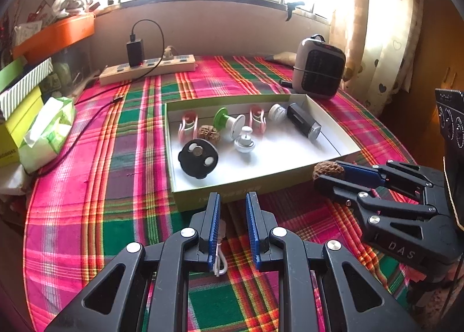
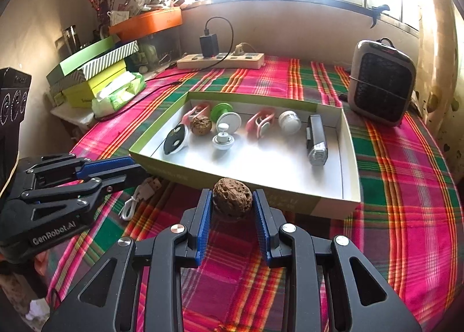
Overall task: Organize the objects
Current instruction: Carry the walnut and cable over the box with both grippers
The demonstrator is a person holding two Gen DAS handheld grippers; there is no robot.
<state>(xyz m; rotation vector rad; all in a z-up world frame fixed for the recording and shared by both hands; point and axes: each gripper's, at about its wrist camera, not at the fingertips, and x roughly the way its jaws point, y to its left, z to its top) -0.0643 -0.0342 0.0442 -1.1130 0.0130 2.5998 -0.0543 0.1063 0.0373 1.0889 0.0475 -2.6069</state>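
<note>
A wrinkled brown walnut [image 2: 232,201] sits between the blue pads of my right gripper [image 2: 232,192], which is shut on it just in front of the box's near wall. The left wrist view shows that same walnut [image 1: 327,169] at the right gripper's tips [image 1: 322,176]. The shallow green box [image 1: 203,194] with a white floor holds a second walnut [image 1: 208,132], a black disc [image 1: 198,158], two pink clips, a green-and-white spool [image 1: 229,121], a white knob, a white jar and a black-and-silver device [image 1: 304,120]. My left gripper [image 1: 232,198] is shut and holds nothing; it hovers above a white cable [image 2: 139,195].
A grey heater [image 2: 381,82] stands at the back right beside a curtain. A power strip [image 2: 220,61] with a black charger lies by the far wall. Stacked boxes [image 2: 92,71] and a tissue pack [image 2: 119,94] crowd the left edge. A plaid cloth covers the table.
</note>
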